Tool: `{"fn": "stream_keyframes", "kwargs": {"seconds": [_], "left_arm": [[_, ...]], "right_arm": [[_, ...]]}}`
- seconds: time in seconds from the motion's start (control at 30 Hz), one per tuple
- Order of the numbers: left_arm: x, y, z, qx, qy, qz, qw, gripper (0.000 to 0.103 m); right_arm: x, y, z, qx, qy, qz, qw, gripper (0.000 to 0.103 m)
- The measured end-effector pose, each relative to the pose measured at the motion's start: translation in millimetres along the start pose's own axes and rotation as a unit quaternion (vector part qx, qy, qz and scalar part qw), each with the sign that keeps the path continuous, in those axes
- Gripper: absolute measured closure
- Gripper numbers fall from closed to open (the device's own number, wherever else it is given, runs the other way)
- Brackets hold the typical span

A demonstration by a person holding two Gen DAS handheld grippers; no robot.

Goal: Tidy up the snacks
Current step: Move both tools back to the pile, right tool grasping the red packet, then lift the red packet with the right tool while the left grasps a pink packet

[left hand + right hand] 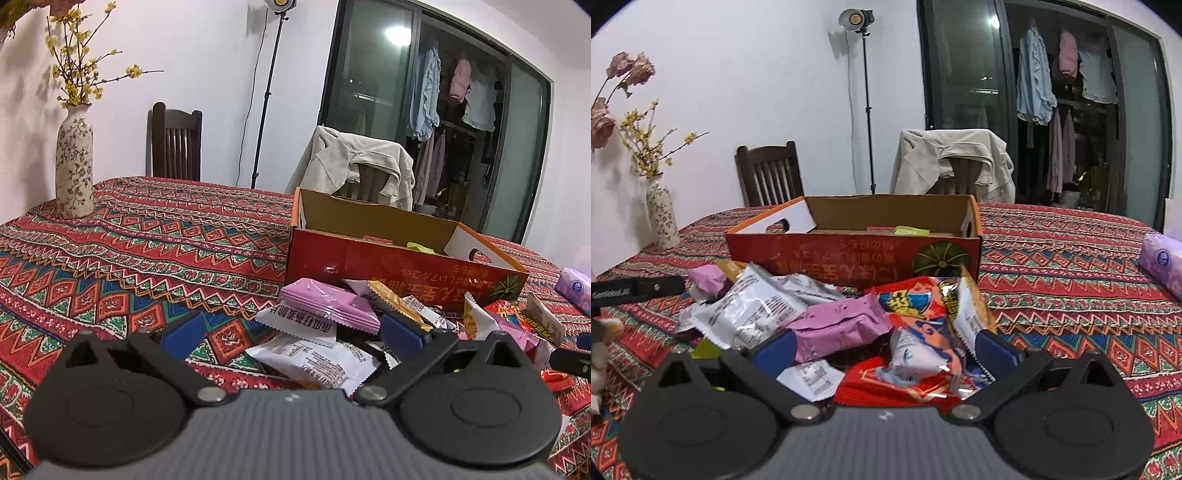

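Snack packets (849, 325) lie heaped on the patterned tablecloth (129, 258), right in front of both grippers. Right gripper (884, 350) stands wide open, its blue fingers straddling a pink packet (838, 326) and a red one (916, 302), gripping nothing. Left gripper (291, 332) is likewise spread wide and empty at the heap's left edge. Just behind the heap sits the open cardboard box (849, 254), a green wrapper peeking inside; most of its floor is hidden. Bare cloth spreads left towards a vase (74, 162).
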State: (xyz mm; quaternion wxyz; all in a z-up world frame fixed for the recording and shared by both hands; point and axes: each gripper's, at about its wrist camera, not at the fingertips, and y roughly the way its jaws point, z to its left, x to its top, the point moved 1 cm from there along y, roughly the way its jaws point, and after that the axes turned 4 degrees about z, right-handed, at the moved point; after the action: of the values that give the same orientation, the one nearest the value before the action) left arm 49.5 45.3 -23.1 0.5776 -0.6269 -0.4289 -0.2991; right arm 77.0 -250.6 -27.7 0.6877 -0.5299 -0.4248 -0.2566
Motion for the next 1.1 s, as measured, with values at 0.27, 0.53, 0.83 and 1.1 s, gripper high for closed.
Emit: {"fn": "stream_keyframes", "kwargs": {"seconds": [0.27, 0.53, 0.83, 1.1], "left_arm": [[0, 1, 2, 0.001, -0.008, 0.003, 1.0000, 0.000], [0, 2, 3, 0.001, -0.011, 0.006, 0.9999, 0.000], [-1, 4, 5, 0.000, -0.017, 0.011, 0.9998, 0.000], [-1, 5, 5, -0.002, -0.020, 0.014, 0.9997, 0.000]], "right_arm": [[3, 9, -7, -0.022, 0.007, 0.025, 0.999, 0.048], [7, 31, -20, -0.043, 0.016, 0.059, 0.997, 0.046], [3, 41, -11, -0.043, 0.027, 0.072, 0.996, 0.046], [6, 44, -10, -0.042, 0.017, 0.078, 0.996, 0.050]]}}
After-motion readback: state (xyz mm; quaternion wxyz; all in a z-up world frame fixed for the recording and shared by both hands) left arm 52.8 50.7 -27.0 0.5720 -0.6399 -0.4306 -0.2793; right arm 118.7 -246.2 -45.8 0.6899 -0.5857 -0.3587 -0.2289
